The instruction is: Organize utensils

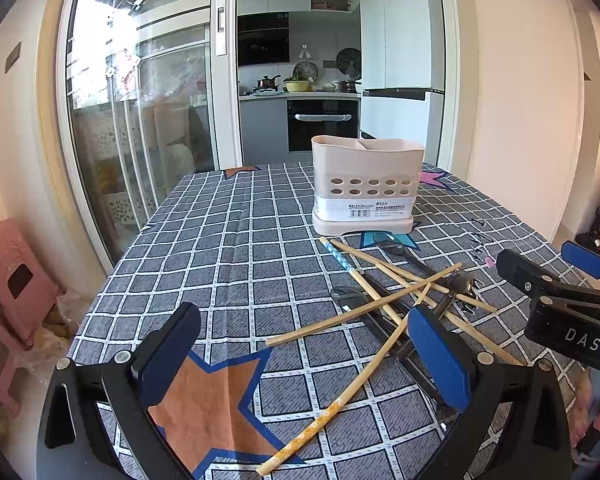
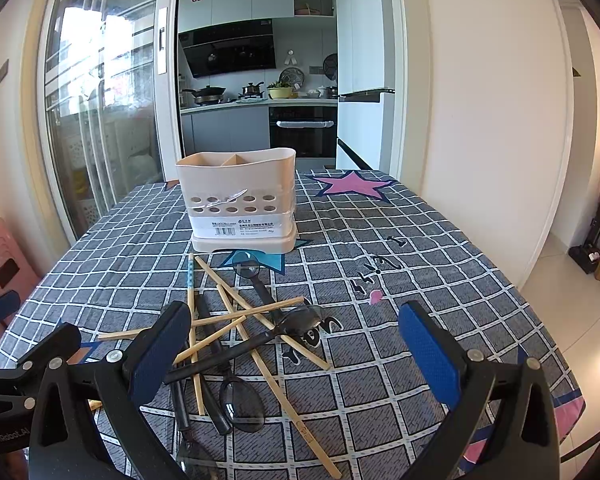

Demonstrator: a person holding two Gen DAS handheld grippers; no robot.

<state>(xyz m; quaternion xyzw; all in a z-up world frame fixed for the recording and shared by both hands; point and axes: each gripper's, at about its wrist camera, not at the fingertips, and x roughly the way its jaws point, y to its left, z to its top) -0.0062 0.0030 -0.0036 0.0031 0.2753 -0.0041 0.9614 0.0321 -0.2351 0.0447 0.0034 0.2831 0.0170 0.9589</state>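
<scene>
A beige utensil holder (image 1: 366, 186) with two compartments stands on the checked tablecloth; it also shows in the right wrist view (image 2: 240, 204). In front of it lies a crossed pile of wooden chopsticks (image 1: 364, 312) and dark spoons (image 1: 396, 248), seen too in the right wrist view as chopsticks (image 2: 260, 344) and spoons (image 2: 242, 404). My left gripper (image 1: 304, 344) is open and empty, low over the table left of the pile. My right gripper (image 2: 296, 344) is open and empty above the pile; it also shows at the right edge of the left wrist view (image 1: 552, 268).
The table (image 2: 440, 280) has edges on the left, right and far side. Pink stools (image 1: 16, 280) stand on the floor at the left. A glass sliding door (image 1: 140, 120) and a kitchen lie beyond the table.
</scene>
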